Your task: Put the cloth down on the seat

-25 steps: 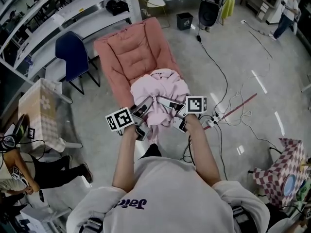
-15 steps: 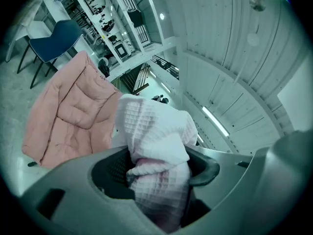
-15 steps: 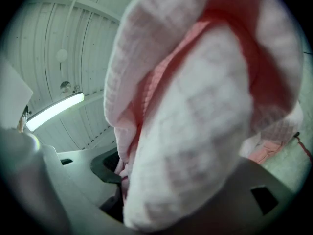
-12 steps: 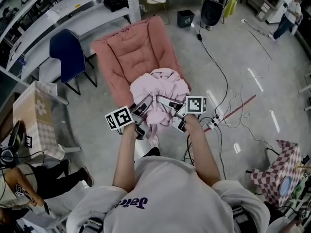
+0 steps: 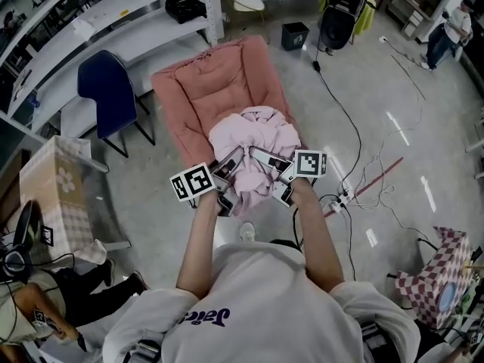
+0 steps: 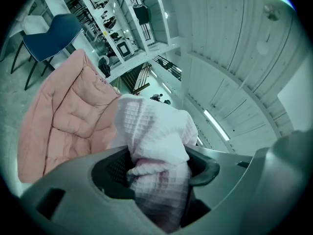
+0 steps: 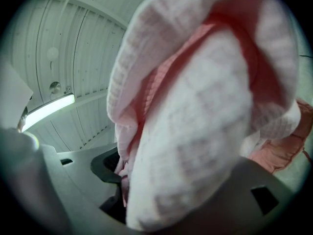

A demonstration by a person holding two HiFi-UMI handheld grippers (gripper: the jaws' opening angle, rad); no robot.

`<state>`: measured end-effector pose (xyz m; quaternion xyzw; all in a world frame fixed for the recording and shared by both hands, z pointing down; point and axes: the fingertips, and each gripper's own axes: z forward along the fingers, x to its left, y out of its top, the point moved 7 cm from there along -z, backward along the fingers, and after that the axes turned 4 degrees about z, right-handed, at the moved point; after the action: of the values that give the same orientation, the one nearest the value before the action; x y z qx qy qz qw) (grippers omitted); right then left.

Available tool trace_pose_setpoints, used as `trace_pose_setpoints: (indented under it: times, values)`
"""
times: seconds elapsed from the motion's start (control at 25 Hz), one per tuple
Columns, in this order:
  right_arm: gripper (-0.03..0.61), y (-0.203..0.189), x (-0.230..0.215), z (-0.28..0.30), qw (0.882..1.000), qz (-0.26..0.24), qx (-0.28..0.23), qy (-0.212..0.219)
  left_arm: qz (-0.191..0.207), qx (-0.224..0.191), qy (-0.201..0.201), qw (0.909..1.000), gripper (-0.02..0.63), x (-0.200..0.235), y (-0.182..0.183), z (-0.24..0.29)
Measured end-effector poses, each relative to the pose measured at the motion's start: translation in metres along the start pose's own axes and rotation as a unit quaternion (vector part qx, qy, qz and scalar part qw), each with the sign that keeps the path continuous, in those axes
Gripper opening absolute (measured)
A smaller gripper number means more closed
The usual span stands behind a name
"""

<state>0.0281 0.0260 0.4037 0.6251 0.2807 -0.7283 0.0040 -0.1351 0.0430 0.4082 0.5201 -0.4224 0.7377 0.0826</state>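
Pink waffle cloth (image 5: 257, 138) bunched up over the front edge of the seat (image 5: 212, 89)
I have my left gripper (image 5: 231, 165) clamped on one fold and my right gripper (image 5: 265, 159) on another; the seat is salmon and padded; whether the bundle touches its cushion I cannot tell.

The head view looks steeply down from above the person onto the seat (image 5: 215, 89) and cloth (image 5: 257, 134) just ahead, while cameras riding the left hand-held gripper (image 5: 231, 166) and right hand-held gripper (image 5: 266, 162) look along their jaws, very near that same cloth, the left view also catching the seat.
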Motion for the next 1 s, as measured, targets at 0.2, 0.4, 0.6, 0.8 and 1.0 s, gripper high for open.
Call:
trace_pose_setpoints:
  times: [0.2, 0.4, 0.6, 0.8, 1.0]
  values:
    - [0.293, 0.020, -0.013, 0.014, 0.999, 0.019, -0.040, 0.000, 0.002, 0.007, 0.015, 0.9999, 0.272, 0.009, 0.023, 0.023]
    - [0.295, 0.032, -0.027, 0.012, 0.999, 0.028, -0.045, -0.014, -0.009, 0.021, 0.009, 0.9997, 0.272, 0.019, 0.024, 0.042]
    - [0.295, 0.054, -0.048, 0.017, 0.999, 0.034, -0.041, -0.009, -0.007, 0.024, 0.013, 0.9996, 0.272, 0.031, 0.032, 0.066]
    - [0.295, 0.085, -0.066, 0.035, 0.999, 0.032, -0.023, -0.007, -0.015, 0.010, 0.021, 0.9996, 0.272, 0.048, 0.051, 0.090]
    - [0.296, 0.112, -0.093, 0.050, 0.999, 0.041, -0.004, -0.014, -0.027, 0.004, 0.036, 0.9990, 0.272, 0.071, 0.063, 0.118]
